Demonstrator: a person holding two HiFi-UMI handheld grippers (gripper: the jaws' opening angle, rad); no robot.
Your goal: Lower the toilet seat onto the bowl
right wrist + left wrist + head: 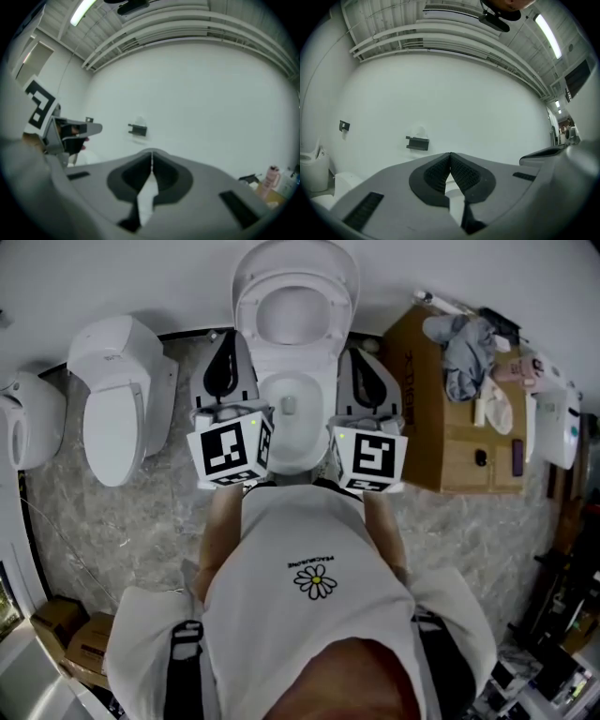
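On the marble floor point(141, 521), the seat point(246, 310) stands raised at top centre above the bowl point(295, 460); your left tongs point(450, 157) and right tongs point(151, 154) are both closed on nothing.

This is a mock-up bathroom inside a lab or workshop hall, not a home. A toilet point(295, 334) stands at twelve o'clock, a second toilet point(117, 399) at ten and another white fixture point(28, 418) at nine, all against one bare white wall point(450, 93). The marble-look floor point(112, 540) ends at a dark edge. A cardboard box point(459, 442) at two o'clock serves as a table, and cartons point(75, 638) sit at eight. Overhead are exposed ducts and a tube light point(548, 35).
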